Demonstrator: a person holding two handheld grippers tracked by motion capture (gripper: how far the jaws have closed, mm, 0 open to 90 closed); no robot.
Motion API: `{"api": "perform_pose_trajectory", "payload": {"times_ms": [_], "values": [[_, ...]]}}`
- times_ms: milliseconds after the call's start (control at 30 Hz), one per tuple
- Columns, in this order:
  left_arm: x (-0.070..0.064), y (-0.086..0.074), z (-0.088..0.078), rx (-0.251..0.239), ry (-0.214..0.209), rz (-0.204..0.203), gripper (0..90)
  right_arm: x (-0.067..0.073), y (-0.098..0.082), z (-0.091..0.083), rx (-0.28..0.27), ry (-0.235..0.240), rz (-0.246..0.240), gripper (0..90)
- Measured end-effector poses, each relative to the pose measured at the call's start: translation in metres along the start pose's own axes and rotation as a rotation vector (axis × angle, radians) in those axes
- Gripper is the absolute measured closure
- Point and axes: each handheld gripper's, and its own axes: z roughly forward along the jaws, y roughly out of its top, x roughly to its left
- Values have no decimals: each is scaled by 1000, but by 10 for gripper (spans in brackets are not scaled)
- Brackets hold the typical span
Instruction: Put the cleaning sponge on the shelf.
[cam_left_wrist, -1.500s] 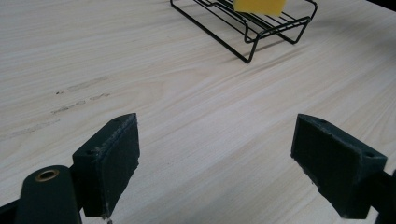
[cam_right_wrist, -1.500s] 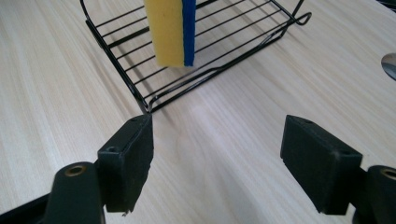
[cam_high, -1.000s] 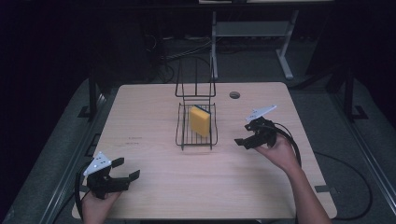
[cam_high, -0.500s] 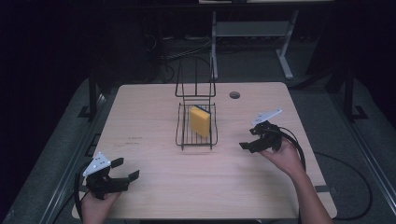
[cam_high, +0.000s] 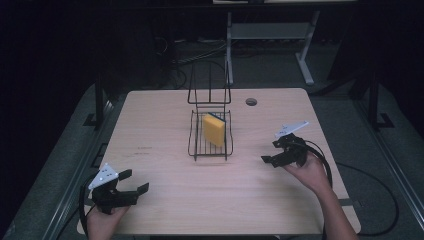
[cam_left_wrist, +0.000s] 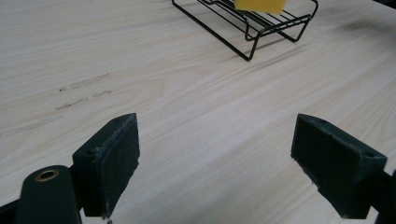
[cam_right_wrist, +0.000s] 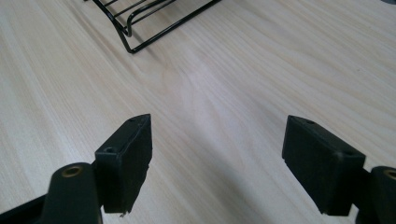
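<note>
Sponge leans in the rack between my empty, wide-open left tongs and nearer right tongs.

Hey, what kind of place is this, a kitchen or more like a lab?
Probably a lab or recording workspace, not a kitchen. A bare wooden table stands in a dark room, cables lie on the floor behind it, and a wire rack holding a yellow sponge is set out alone.

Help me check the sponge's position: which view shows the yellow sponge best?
The high view: the whole yellow sponge shows, standing on edge in the black wire rack. The left gripper view catches just its lower edge at the top of the frame. The right gripper view gives the rack's corner.
</note>
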Motion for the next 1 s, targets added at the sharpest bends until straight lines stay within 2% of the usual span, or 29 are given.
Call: {"api": "perform_pose_trajectory", "payload": {"times_ms": [467, 1000], "values": [[-2, 0, 0, 4, -2, 5, 147, -4, -17, -10, 6, -16, 24, 230], [-2, 0, 0, 2, 0, 2, 147, -2, -33, -16, 6, -29, 33, 229]]}}
